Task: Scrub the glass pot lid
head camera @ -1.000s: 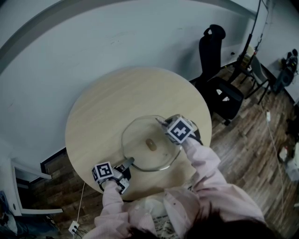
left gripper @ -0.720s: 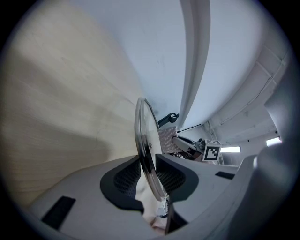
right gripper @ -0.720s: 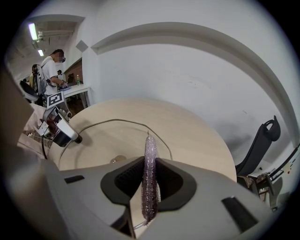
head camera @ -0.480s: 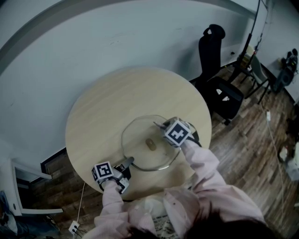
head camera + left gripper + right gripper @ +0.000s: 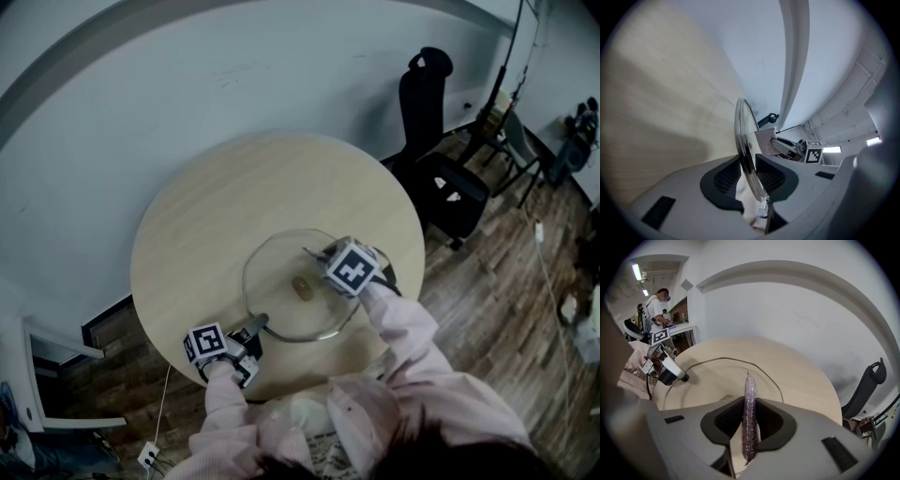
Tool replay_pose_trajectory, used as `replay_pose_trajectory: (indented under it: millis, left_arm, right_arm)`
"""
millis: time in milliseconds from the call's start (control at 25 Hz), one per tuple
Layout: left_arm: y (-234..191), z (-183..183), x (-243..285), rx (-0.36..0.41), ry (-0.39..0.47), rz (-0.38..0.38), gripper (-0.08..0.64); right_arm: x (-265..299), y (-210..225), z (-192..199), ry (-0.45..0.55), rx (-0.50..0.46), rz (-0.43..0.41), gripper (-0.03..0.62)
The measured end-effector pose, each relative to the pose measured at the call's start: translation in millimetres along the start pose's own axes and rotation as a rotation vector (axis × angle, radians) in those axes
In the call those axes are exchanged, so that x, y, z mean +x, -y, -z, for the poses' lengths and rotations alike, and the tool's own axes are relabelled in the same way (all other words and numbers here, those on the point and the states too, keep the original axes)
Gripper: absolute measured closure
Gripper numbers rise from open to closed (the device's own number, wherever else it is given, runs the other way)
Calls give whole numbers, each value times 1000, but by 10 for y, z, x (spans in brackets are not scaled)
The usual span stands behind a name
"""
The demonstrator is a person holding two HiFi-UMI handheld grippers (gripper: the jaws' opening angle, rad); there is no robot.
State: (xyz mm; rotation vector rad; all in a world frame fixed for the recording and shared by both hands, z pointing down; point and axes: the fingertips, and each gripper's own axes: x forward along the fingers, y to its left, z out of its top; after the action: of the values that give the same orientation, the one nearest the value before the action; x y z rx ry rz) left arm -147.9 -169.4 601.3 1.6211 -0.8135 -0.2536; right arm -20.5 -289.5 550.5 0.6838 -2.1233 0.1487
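Note:
The glass pot lid (image 5: pixel 281 309) lies on the round wooden table (image 5: pixel 234 206), its knob (image 5: pixel 302 288) at the middle. My left gripper (image 5: pixel 258 325) is shut on the lid's near-left rim. In the left gripper view the metal rim (image 5: pixel 740 126) runs edge-on between the two dark pads (image 5: pixel 727 176). My right gripper (image 5: pixel 319 253) reaches over the lid's right side, shut on a thin glittery scrub pad (image 5: pixel 749 418). That pad stands on edge between the jaws, its tip over the glass (image 5: pixel 708 380). The left gripper view also shows the scrub pad (image 5: pixel 765 140).
A black office chair (image 5: pixel 441 178) stands right of the table on the wood floor. A pale wall curves behind the table. In the right gripper view a person (image 5: pixel 658 305) stands at a desk far off on the left. The far half of the tabletop is bare wood.
My right gripper has slid slightly left and nearer across the lid with the scrub pad. The left gripper and the lid have stayed put.

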Motion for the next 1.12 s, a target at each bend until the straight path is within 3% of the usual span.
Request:
replay_pose_trajectory:
  millis: [1120]
  left_arm:
    - [-21, 18, 9, -4, -6, -13, 459]
  right_arm:
    - [77, -566, -94, -2, -62, -87, 512]
